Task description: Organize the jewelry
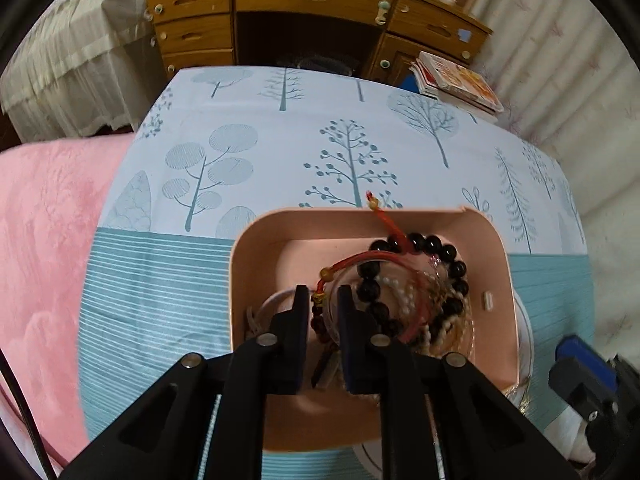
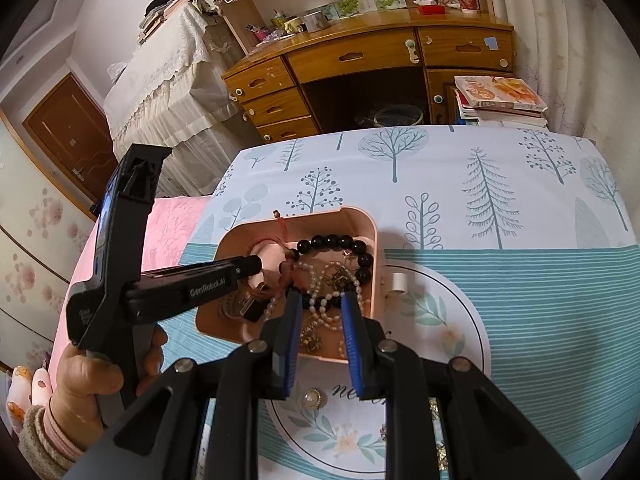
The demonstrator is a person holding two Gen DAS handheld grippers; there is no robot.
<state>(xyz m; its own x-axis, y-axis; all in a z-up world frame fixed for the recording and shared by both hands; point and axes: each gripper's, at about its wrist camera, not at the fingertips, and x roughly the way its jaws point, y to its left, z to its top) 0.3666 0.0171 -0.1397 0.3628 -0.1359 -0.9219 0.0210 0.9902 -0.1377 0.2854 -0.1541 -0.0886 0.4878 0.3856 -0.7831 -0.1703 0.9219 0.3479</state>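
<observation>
A pink jewelry box [image 1: 496, 264] [image 2: 372, 236] stands open on the table. It holds a black bead bracelet [image 1: 448, 252] [image 2: 332, 242], a red cord bracelet [image 1: 360, 258], pearl strands [image 2: 320, 280] and a dark red bead bracelet [image 1: 318, 316]. My left gripper [image 1: 323, 294] reaches down into the box, its jaws a narrow gap apart around the red cord and dark red beads; it also shows from the side in the right wrist view [image 2: 256, 280]. My right gripper [image 2: 320, 300] is open and empty above the box's near edge. A round brooch [image 2: 312, 398] lies on the white plate [image 2: 452, 308].
The table has a tree-print cloth [image 1: 280, 152]. A wooden desk [image 2: 360, 68] with drawers stands behind it. A stack of books [image 2: 500, 100] lies at the table's far right. A pink blanket [image 1: 44, 240] lies to the left. A small white clasp piece [image 2: 398, 282] sits beside the box.
</observation>
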